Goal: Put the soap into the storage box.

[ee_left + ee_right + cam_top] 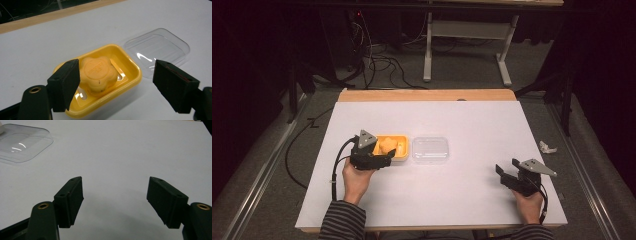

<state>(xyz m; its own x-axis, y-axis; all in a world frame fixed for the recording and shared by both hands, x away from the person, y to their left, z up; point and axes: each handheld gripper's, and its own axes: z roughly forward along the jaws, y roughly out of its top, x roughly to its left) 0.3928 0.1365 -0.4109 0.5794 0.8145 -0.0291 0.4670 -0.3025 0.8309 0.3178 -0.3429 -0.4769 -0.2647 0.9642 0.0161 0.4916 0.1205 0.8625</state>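
High view: left hand-held gripper [384, 156] poised at the near left edge of the shallow yellow plastic soap dish [402, 141], jaws apart, presumably so that the orange flower-shaped bar of soap [387, 145] inside can be reached from the person's side. Clear rounded-rectangle plastic lid [430, 149] lying flat on the white desk [472, 120] just right of the dish, off and out of the way, leaving the tray open from above. Right hand-held gripper [507, 172] parked well apart near the right near corner, jaws spread on nothing, seemingly waiting its turn, perhaps for the lid. Small crumpled white scrap [548, 147] on the floor beyond the right desk edge, no part of the work.

Left gripper view: soap [98, 73] resting in the middle of the dish [130, 67], slightly raised on the slotted floor. One jaw low at the near left rim, close against the bar's side; contact hard to confirm from this angle. Other jaw far to the right, over bare desk near the lid [160, 47]. Wide opening, hence no grip yet; aligned to straddle either bar or tray.

Right gripper view: both jaws wide apart over bare desk [120, 157], empty. Lid [22, 142] far left, within easy approach.
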